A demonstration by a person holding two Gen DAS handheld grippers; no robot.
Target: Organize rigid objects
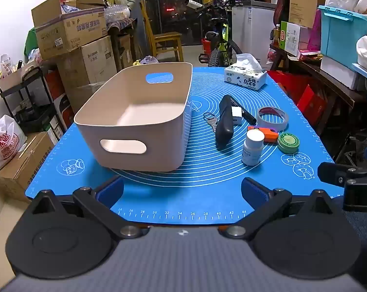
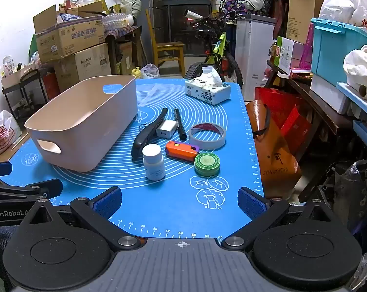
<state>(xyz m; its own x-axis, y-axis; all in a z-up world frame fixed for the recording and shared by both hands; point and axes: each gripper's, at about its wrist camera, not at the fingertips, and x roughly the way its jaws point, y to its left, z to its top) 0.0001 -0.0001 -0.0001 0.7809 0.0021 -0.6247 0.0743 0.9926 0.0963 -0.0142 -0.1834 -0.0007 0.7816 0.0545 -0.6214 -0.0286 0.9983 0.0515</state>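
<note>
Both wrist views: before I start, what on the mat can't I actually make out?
- Keys: right wrist view, almost wholly hidden behind the black case.
- Basket floor: right wrist view, blocked by its near wall; the left wrist view shows it bare.
- White bottle label: too small to read, either view.
- Black pen: left wrist view, partly behind the white charger.

Blue mat (image 1: 207,194) (bin (image 1: 134,121), clutter) covers table.
</note>
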